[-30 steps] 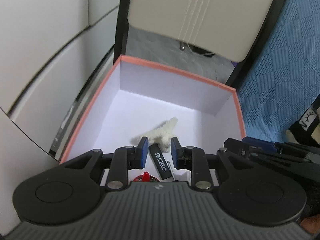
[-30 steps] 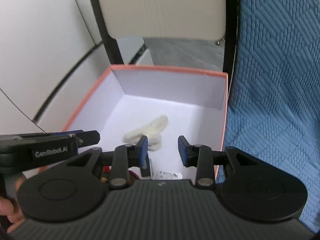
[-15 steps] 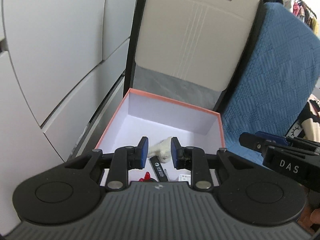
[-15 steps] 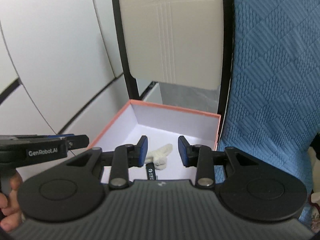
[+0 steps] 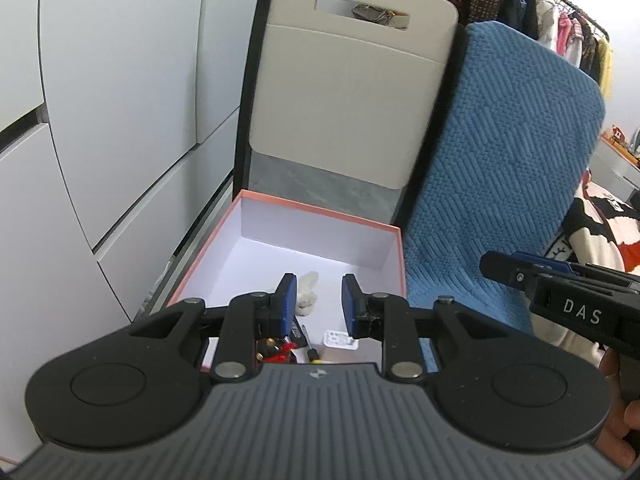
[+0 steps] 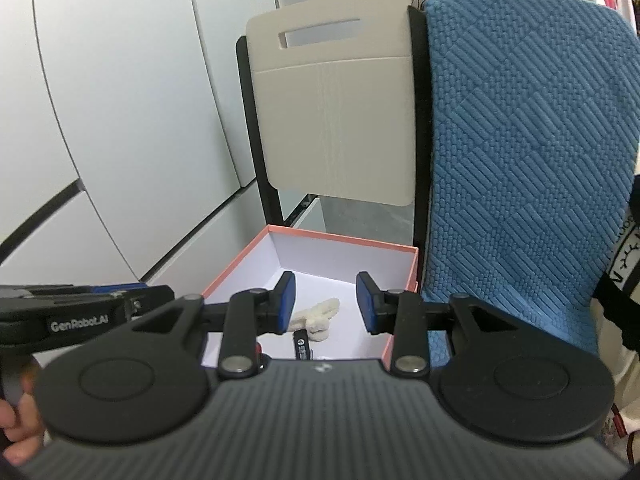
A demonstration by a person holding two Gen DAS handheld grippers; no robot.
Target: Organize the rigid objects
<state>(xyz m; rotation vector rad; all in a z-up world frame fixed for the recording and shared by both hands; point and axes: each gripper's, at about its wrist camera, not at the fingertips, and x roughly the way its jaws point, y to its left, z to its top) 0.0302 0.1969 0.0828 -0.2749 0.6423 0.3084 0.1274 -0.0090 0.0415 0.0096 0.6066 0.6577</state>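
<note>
Both grippers hang above the near edge of the orange-rimmed box (image 5: pixel 280 204), and neither carries anything: the left gripper (image 5: pixel 316 300) has its blue pads parted with only air between, the right gripper (image 6: pixel 326 300) the same. This looks like a pause between placements, with pieces already lying in the box, so the next move calls for finding another rigid item outside it and lining spread pads either side of it. Down in the box a black stick (image 6: pixel 302 346) lies near the front wall, just below and between the right gripper's pads, touching a fluffy white toy (image 6: pixel 318 316); a small white packet (image 5: pixel 340 338) and a red-and-black piece (image 5: pixel 276 350) sit at the near wall, below the left gripper
</note>
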